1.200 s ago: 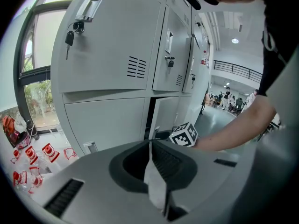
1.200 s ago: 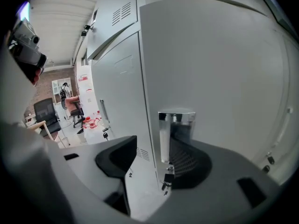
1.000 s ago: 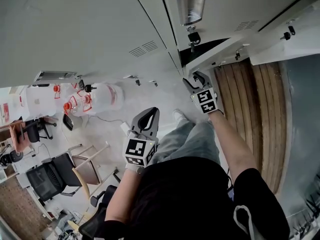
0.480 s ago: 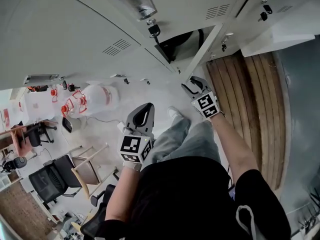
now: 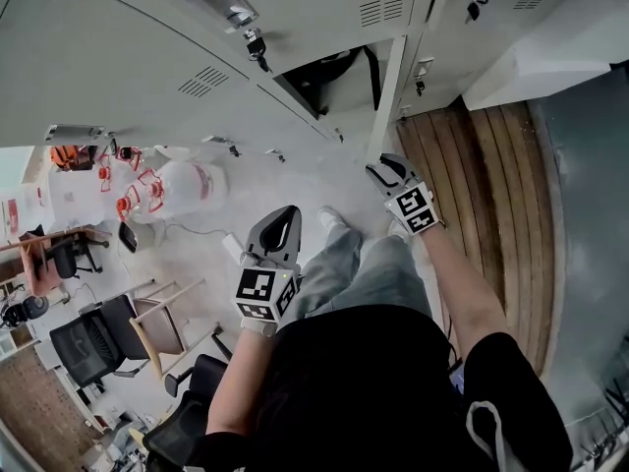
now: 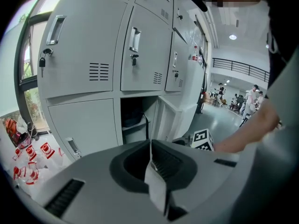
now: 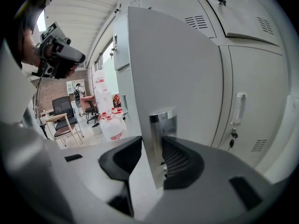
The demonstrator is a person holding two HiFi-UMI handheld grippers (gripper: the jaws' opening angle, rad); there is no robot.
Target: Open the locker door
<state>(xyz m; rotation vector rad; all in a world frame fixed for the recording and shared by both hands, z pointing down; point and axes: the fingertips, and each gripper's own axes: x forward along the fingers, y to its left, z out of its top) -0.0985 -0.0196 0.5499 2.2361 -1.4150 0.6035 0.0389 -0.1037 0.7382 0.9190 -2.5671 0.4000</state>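
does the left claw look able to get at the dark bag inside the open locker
Probably yes: the locker door stands wide open, and the left claw faces the dark bag with nothing between. Its jaws are shut, though.

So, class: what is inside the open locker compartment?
A dark bag-like thing with a strap rests on a shelf in the open compartment. Deeper in, shadow hides the rest.

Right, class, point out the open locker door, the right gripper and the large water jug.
locker door [image 7: 182, 64]: right gripper view, its flat face.
right gripper [image 7: 152, 146]: right gripper view, between its fingers, which have just been closing on the door's edge.
water jug [image 5: 192, 187]: head view, its clear body.
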